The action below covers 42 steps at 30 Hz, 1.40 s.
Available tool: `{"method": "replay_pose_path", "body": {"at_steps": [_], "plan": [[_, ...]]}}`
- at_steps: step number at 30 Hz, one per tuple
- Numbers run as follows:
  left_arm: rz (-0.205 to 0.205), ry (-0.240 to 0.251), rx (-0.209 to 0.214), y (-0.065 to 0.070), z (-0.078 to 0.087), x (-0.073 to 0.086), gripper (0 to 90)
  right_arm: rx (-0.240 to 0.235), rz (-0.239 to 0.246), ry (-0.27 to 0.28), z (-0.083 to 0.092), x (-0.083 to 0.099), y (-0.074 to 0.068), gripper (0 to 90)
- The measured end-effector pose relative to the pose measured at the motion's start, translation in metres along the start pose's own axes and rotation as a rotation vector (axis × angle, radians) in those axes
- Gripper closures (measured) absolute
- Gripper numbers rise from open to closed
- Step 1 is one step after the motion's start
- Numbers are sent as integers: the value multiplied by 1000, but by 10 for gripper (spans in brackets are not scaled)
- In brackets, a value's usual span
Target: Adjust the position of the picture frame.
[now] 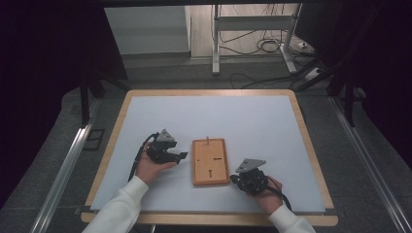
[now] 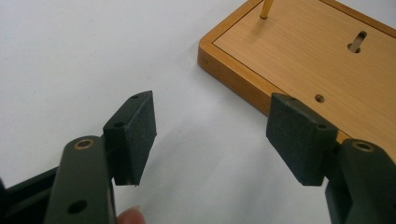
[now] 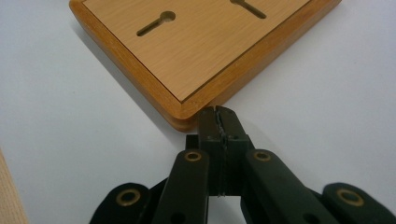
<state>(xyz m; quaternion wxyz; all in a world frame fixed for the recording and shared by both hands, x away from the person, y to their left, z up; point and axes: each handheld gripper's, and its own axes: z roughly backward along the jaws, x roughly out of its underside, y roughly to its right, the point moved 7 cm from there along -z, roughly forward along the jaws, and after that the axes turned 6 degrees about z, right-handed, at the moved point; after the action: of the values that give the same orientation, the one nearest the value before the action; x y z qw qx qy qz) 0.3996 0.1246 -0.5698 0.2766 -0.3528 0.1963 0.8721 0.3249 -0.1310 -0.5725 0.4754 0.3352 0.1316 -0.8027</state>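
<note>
A flat rectangular wooden board with a raised orange-brown rim lies on the pale white table sheet, and everything else sits close around it. Its face carries keyhole-shaped slots and a small round hole, and a thin wooden peg stands upright near its far edge. The left gripper, held in a hand with a white sleeve, sits just beside the board's left long edge with its jaws spread wide and nothing between them; in the left gripper view one black pad hangs over bare sheet and the other is in front of the board's rim, though I cannot tell whether it touches. The right gripper is at the board's near right corner, its jaws clenched together on nothing; in the right gripper view its closed tips meet right against that rounded corner of the rim.
</note>
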Motion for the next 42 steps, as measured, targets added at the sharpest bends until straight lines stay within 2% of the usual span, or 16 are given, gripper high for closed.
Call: {"method": "replay_pose_path", "body": {"at_steps": [2,8,12,17,26,33,38,42], "plan": [[0,-1,-1,0,0,0,337,-9,-3,15,3,-3,-1,897],[-6,-6,-1,1,-2,1,336,15,6,-7,3,-3,-2,896],[-14,-10,-4,2,-3,2,338,4,-12,-25,-1,2,-3,897],[-12,-8,-6,1,-3,2,341,-3,12,-12,-1,1,-8,897],[-17,-14,-4,3,-4,3,340,-23,26,-4,-3,-2,-18,897],[-22,-11,-6,2,-2,3,340,-22,42,4,-3,-3,-18,896],[-18,-1,0,5,-2,2,340,-3,32,48,10,-3,-9,895],[-30,-4,1,5,-2,2,339,35,-11,78,32,11,6,895]]}}
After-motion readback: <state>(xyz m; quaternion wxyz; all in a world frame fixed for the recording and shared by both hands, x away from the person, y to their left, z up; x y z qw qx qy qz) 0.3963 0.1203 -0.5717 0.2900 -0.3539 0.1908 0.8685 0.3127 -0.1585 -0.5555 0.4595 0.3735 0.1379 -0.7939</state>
